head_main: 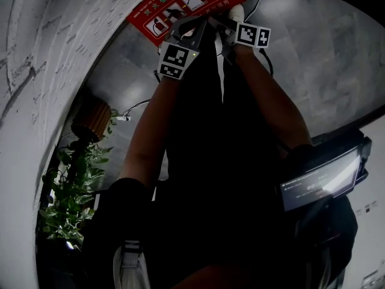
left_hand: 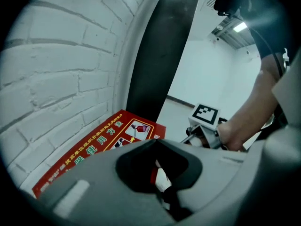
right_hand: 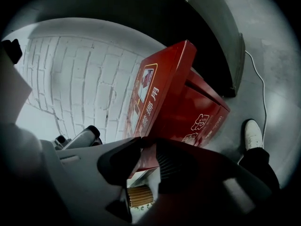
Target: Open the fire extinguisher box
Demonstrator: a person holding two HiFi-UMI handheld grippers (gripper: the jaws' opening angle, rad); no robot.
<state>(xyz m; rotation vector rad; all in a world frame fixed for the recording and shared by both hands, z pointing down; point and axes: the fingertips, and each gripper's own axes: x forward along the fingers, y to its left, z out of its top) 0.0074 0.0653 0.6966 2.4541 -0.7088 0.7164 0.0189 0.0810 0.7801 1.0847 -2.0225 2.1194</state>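
Note:
The red fire extinguisher box point(right_hand: 202, 114) stands on the floor against a white brick wall. Its lid point(right_hand: 162, 86), printed with instruction pictures, is lifted at a slant off the box body. The lid's lower edge runs down between the jaws of my right gripper point(right_hand: 141, 166), which close on it. In the head view both grippers reach the lid point(head_main: 186, 2) side by side: the left gripper point(head_main: 195, 30) and the right gripper point(head_main: 225, 29). In the left gripper view the lid point(left_hand: 101, 147) lies just ahead, and a red sliver shows inside the left gripper point(left_hand: 157, 175); its grip is hidden.
The white brick wall point(left_hand: 61, 74) is to the left, with a dark pillar point(left_hand: 162, 46) behind the box. A potted plant point(head_main: 69, 203) and a wooden bin point(head_main: 90, 120) stand at left. A cable point(right_hand: 261, 93) crosses the grey floor near the person's white shoe point(right_hand: 253, 133).

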